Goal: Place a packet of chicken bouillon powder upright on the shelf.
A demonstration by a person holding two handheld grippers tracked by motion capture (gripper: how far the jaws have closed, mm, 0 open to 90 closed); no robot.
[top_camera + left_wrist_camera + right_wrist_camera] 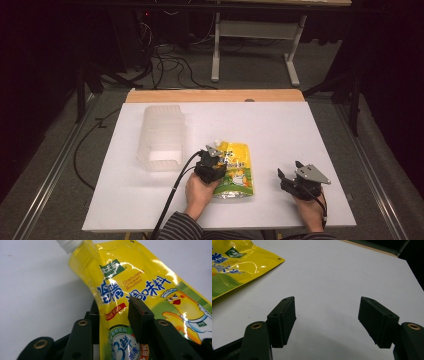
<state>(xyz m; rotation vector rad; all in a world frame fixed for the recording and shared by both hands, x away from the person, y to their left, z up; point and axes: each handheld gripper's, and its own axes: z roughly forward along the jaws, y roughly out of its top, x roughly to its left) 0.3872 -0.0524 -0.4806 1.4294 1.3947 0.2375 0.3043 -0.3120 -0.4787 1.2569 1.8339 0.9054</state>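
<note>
The left gripper (117, 322) is clenched on the yellow pouch's (140, 290) left edge to lift it, while the right gripper (327, 322) waits released over the bench (342, 272).

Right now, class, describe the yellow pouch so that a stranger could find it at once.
Start at the white table. Beside the clear plastic container, toward the near edge, lies a flat yellow pouch with a white spout, gripped by the left gripper. It is the table's one bright item, printed "Granulated Chicken Bouillon" with a cartoon chicken.

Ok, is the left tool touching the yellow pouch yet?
Touching. In the left gripper view the left tool has both jaws pressed against the yellow pouch, its edge pinched between them.
</note>
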